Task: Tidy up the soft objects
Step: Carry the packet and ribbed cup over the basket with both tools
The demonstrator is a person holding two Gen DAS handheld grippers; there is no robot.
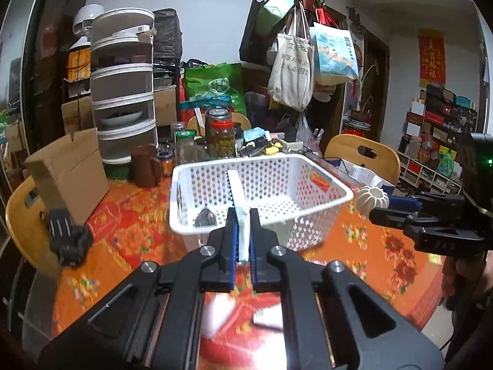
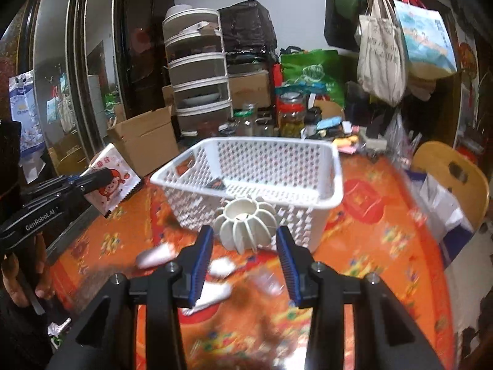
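A white perforated basket (image 1: 308,206) stands on the orange tablecloth and also shows in the right wrist view (image 2: 277,191). My left gripper (image 1: 243,225) is shut on a flat white snack packet (image 1: 238,197), held edge-on just before the basket's near rim; in the right wrist view the packet (image 2: 112,182) shows a cartoon print in that gripper (image 2: 92,183). My right gripper (image 2: 245,240) is open around a cream ribbed pumpkin-shaped object (image 2: 246,225), not clearly squeezing it. In the left wrist view that object (image 1: 371,200) sits at the right gripper's tips (image 1: 388,208). A dark item (image 1: 206,217) lies in the basket.
A cardboard box (image 1: 71,175), jars (image 1: 220,137), a tiered mesh rack (image 1: 123,86) and clutter crowd the table's far side. Wooden chairs (image 1: 363,154) stand around it. White blurred items (image 2: 215,289) lie on the cloth under my right gripper.
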